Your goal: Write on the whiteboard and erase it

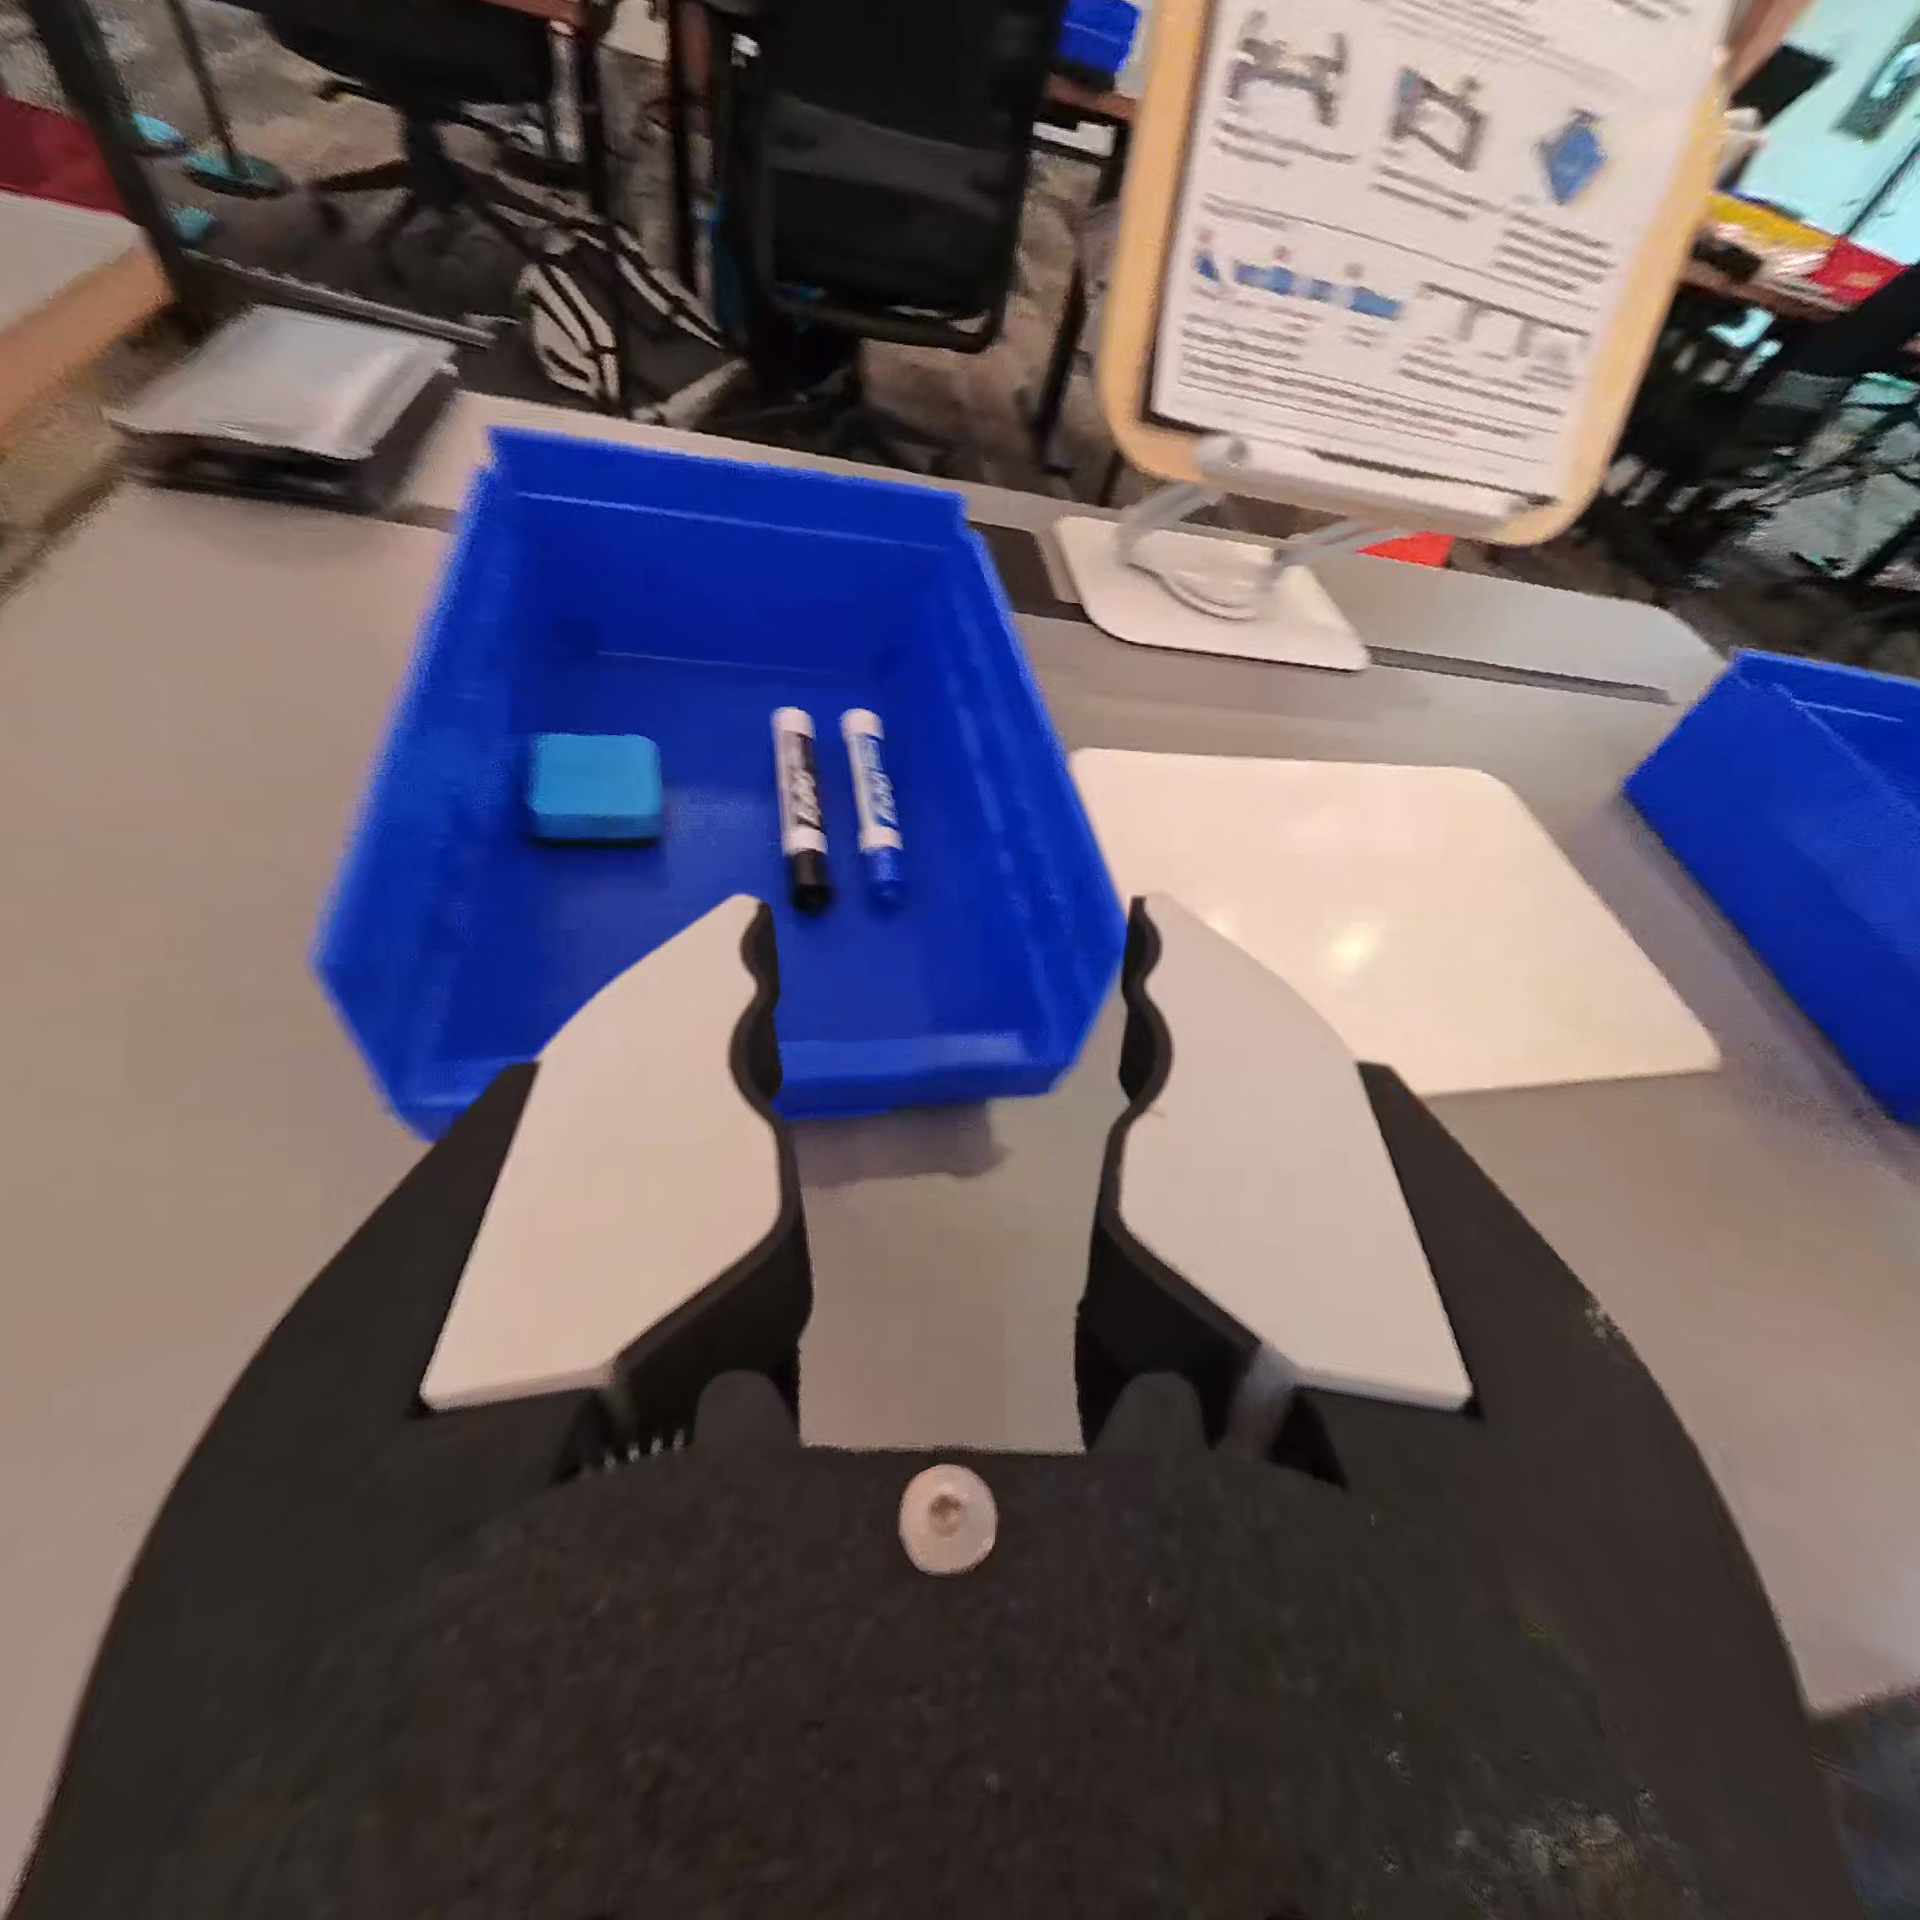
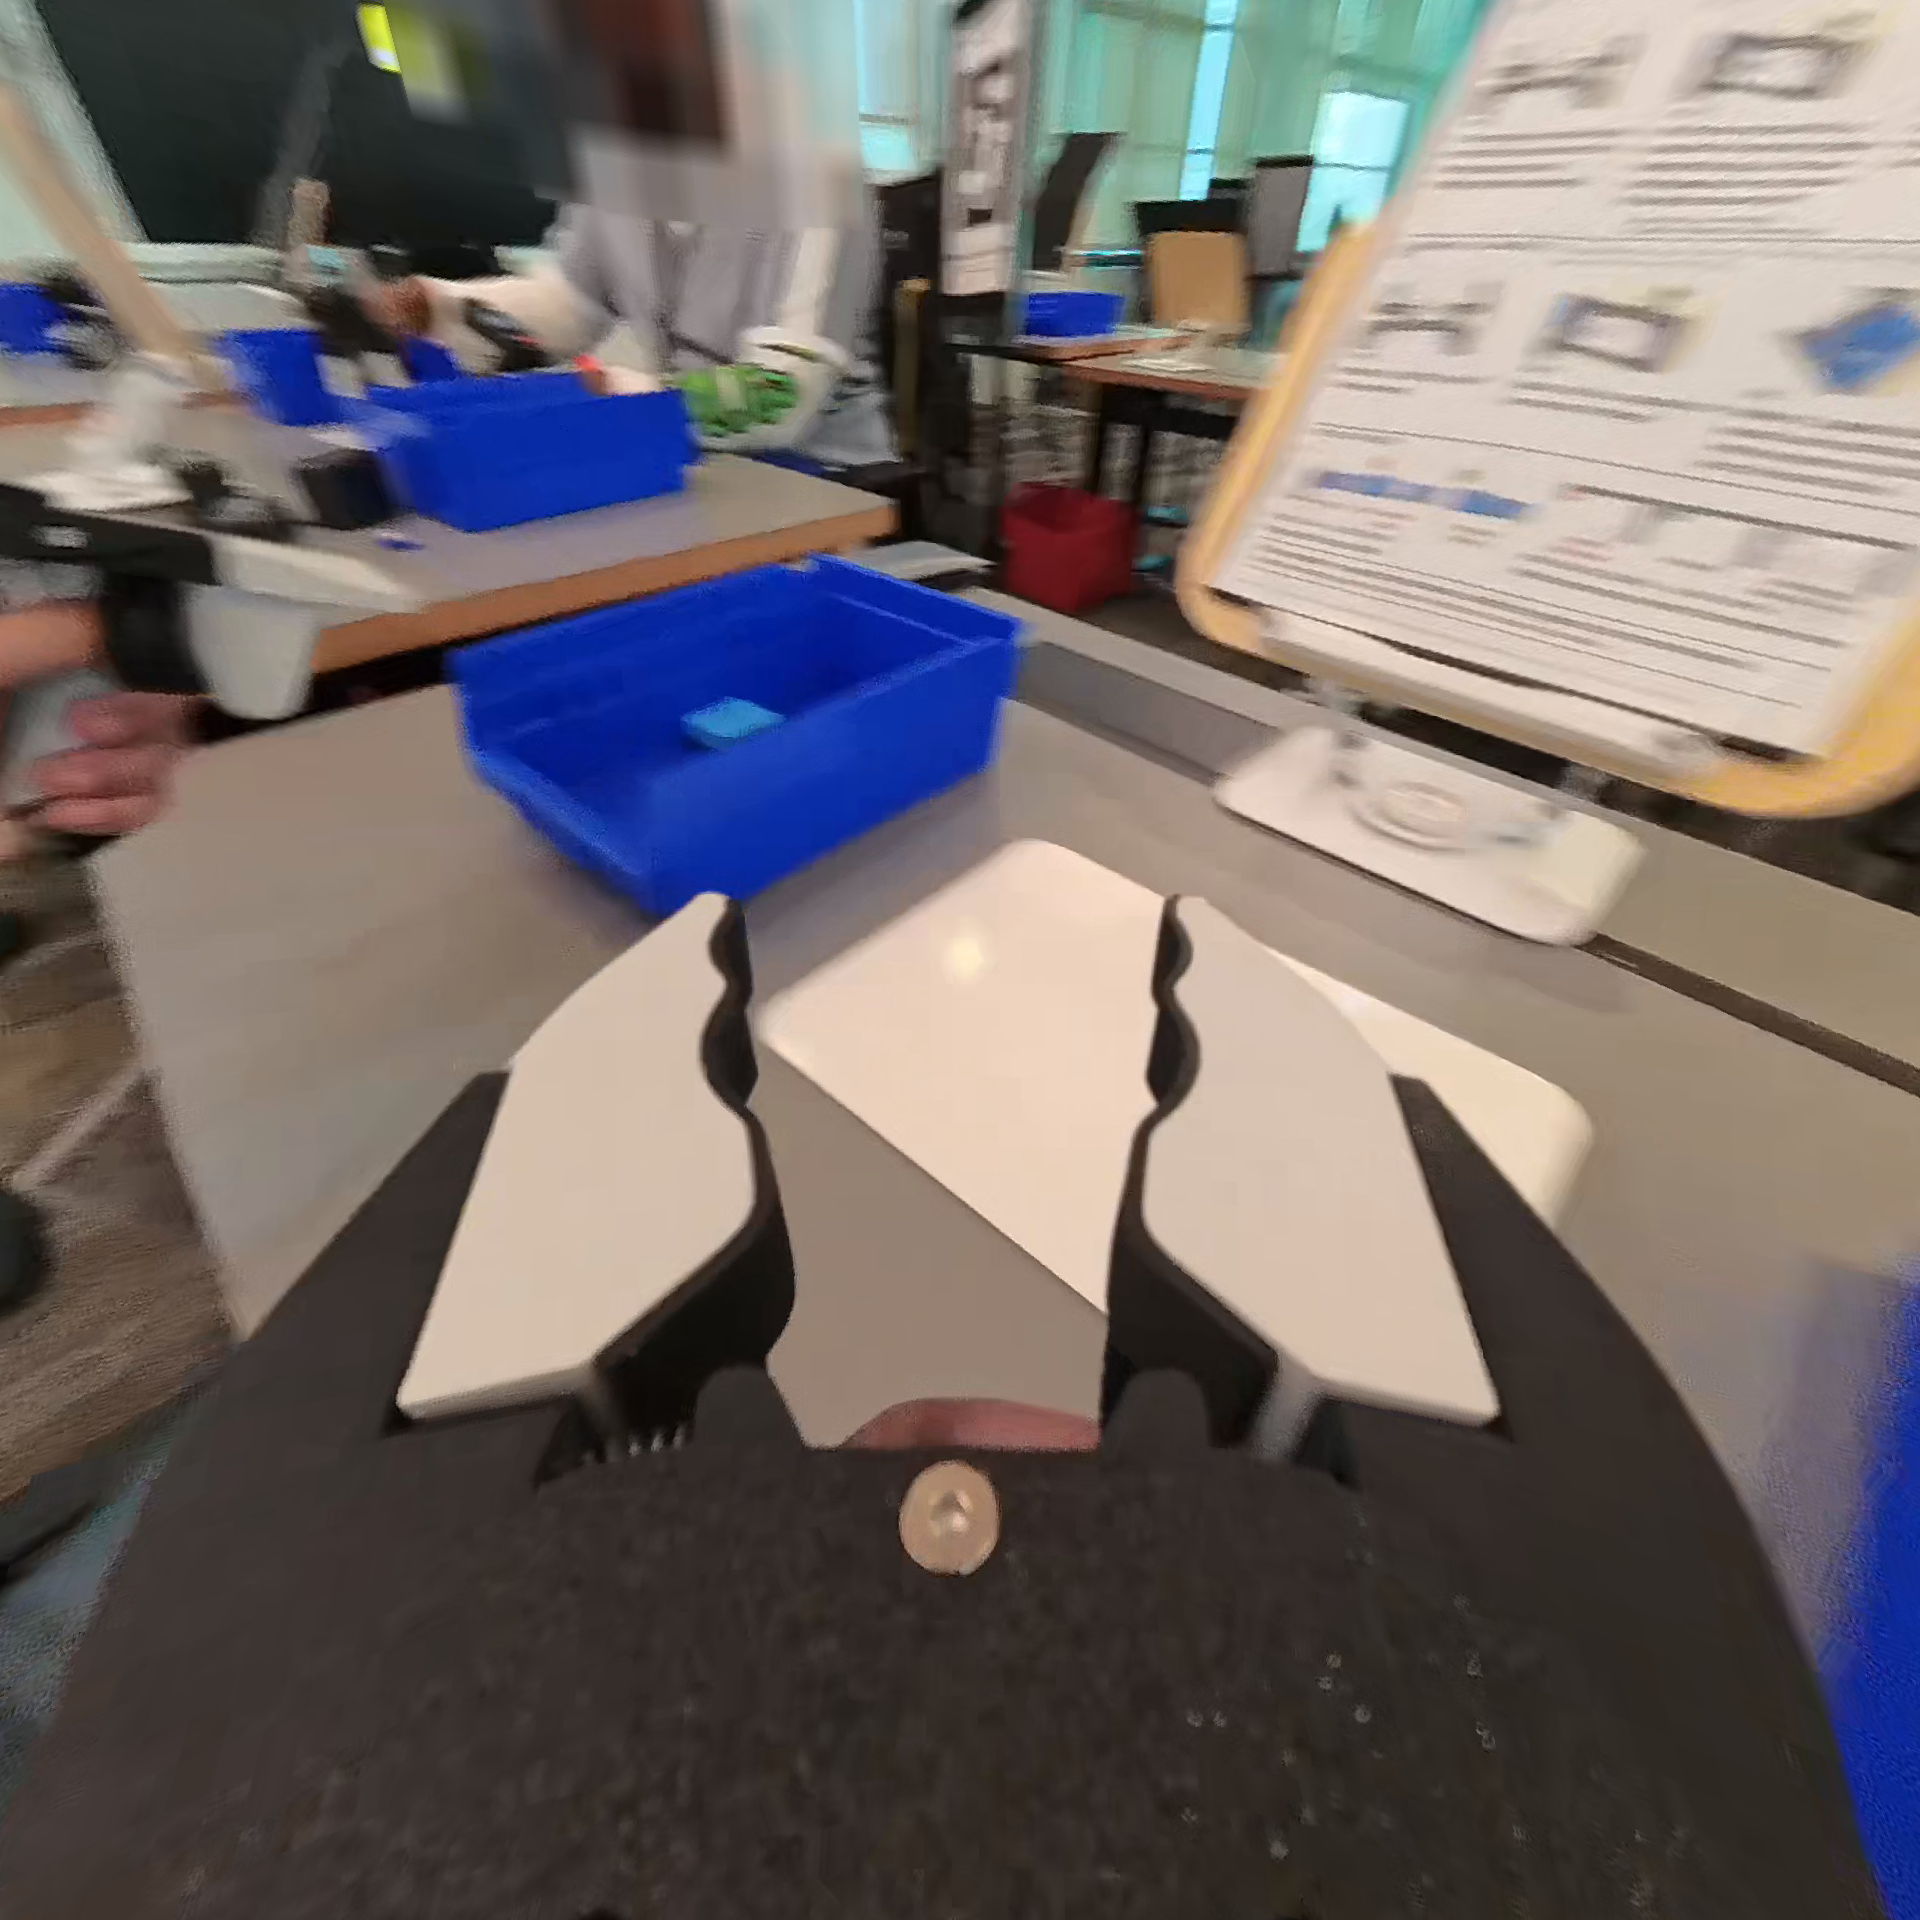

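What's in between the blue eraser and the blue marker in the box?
The black marker lies between the eraser and the blue marker, on the floor of the blue bin. The left wrist view shows it.

Propped instruction sheet [image 1: 1403,229], office chair [image 1: 883,177]

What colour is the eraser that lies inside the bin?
The eraser is light blue, paler than the deep blue bin around it. The left wrist view shows it best.

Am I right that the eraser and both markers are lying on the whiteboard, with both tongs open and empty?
Not quite: the eraser and both markers lie in the blue bin, beside the bare whiteboard, as the left wrist view shows. Both tongs are open and empty.
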The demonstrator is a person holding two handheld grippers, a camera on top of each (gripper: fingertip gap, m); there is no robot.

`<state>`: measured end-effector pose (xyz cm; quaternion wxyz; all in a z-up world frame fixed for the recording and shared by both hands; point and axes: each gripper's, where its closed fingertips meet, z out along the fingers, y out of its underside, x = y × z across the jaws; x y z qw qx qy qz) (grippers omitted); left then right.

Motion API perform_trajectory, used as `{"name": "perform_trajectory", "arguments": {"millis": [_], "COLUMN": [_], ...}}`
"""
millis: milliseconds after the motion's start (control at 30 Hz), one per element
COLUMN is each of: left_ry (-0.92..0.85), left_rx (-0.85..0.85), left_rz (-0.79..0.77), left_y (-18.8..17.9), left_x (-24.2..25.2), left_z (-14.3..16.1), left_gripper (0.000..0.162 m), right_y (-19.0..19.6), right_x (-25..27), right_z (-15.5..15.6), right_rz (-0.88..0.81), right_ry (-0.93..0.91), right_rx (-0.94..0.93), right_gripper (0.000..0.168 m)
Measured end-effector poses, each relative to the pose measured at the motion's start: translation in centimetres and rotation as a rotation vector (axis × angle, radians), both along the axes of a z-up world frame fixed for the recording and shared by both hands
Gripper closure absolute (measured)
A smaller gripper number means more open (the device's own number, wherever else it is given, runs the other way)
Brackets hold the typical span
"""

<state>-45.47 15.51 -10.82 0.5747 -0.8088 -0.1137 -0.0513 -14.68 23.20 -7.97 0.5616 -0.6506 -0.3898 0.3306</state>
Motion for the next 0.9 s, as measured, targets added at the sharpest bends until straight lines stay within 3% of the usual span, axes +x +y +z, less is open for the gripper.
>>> {"name": "perform_trajectory", "arguments": {"millis": [133,267,400,567,900], "left_ry": [0.002,0.048,0.106,0.151,0.090], "left_rx": [-0.006,0.004,-0.077,-0.117,-0.141], "left_rz": [-0.030,-0.001,-0.022,-0.006,-0.030], "left_y": [0.2,0.0,0.3,1.5,2.0], "left_x": [4.5,6.3,6.6,5.3,5.5], "left_z": [-3.3,-7.4,-10.9,-11.4,-11.7], "left_gripper": [0.102,0.106,0.107,0.107,0.107], "right_y": [4.3,6.1,7.3,9.4,9.8], "right_x": [11.7,22.7,29.1,31.8,29.4], "right_z": [-3.9,-9.4,-12.8,-13.8,-14.0], "right_rz": [-0.322,-0.634,-0.752,-0.777,-0.697], "right_ry": [-0.058,-0.073,-0.064,-0.019,-0.104], "right_rx": [0.010,-0.050,-0.154,-0.240,-0.204], "right_gripper": [0.094,0.095,0.098,0.095,0.100]}}
